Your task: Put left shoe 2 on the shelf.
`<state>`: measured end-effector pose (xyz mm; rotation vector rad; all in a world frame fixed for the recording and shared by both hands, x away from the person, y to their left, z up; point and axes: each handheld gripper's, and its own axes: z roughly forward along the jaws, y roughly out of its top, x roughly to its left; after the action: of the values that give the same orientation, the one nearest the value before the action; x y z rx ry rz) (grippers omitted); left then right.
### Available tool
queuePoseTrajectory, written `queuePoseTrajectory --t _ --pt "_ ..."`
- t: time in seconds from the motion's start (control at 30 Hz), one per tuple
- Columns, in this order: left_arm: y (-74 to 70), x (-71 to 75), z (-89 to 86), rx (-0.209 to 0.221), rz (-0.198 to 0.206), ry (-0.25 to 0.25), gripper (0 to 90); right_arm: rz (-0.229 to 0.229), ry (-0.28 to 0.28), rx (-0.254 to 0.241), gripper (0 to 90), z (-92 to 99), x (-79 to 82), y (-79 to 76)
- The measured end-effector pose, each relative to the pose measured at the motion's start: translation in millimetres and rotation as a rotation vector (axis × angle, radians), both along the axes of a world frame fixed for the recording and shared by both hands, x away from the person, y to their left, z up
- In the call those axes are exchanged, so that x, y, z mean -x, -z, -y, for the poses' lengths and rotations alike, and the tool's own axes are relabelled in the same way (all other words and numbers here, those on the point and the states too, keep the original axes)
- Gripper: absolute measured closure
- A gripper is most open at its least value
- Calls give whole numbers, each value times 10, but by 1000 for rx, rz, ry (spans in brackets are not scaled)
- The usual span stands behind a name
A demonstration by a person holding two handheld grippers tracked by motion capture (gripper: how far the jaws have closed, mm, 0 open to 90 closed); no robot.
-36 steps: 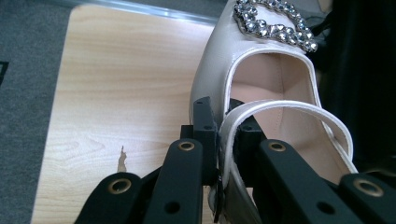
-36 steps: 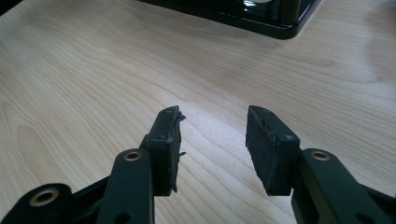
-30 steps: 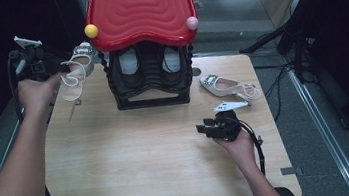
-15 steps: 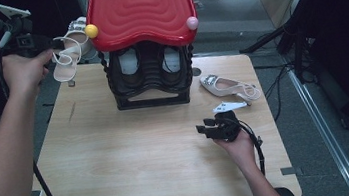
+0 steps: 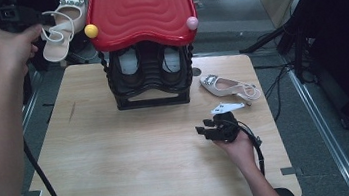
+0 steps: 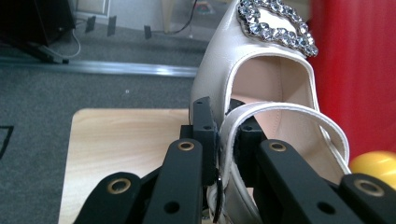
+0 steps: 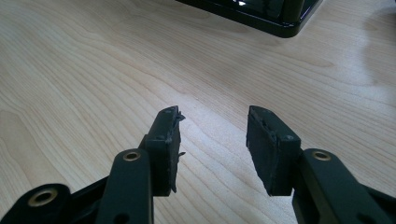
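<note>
My left gripper is shut on the strap of a cream heeled sandal with a rhinestone buckle, held high at the far left beside the red top of the shoe rack. In the left gripper view the strap is pinched between the pads. A matching sandal lies on the wooden table at the right of the black rack. My right gripper rests low on the table near the right front, open with bare wood between its jaws.
The rack holds dark shoes with pale insoles on its shelf. A yellow ball and a pink ball sit at the red top's corners. Cables and a metal rail run along the floor at the right.
My left hand has lifted the sandal from beside the rack's shelf level up to the height of the red top. The right hand and the lying sandal have stayed put.
</note>
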<state>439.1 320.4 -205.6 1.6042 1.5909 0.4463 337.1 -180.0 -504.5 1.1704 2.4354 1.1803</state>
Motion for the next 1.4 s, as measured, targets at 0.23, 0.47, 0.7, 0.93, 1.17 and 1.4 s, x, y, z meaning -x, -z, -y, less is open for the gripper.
queuePoseTrajectory --t 0.23,0.47,0.7,0.93,1.17,1.4 --pt "-430 69 135 -8 57 16 841 1 0 -4 550 9 7 -8" --pt "-694 70 429 -7 88 56 840 5 -4 2 550 -4 14 -9" --pt "-681 -95 784 10 87 98 840 0 -8 4 550 -11 23 -4" --pt "-564 -309 1093 13 70 130 839 3 -3 -3 547 16 44 -18" --pt "-447 -432 1306 -9 79 135 838 5 0 -6 548 46 76 -14" --pt "-331 -486 1343 -30 86 115 836 10 -7 4 548 45 111 -8"
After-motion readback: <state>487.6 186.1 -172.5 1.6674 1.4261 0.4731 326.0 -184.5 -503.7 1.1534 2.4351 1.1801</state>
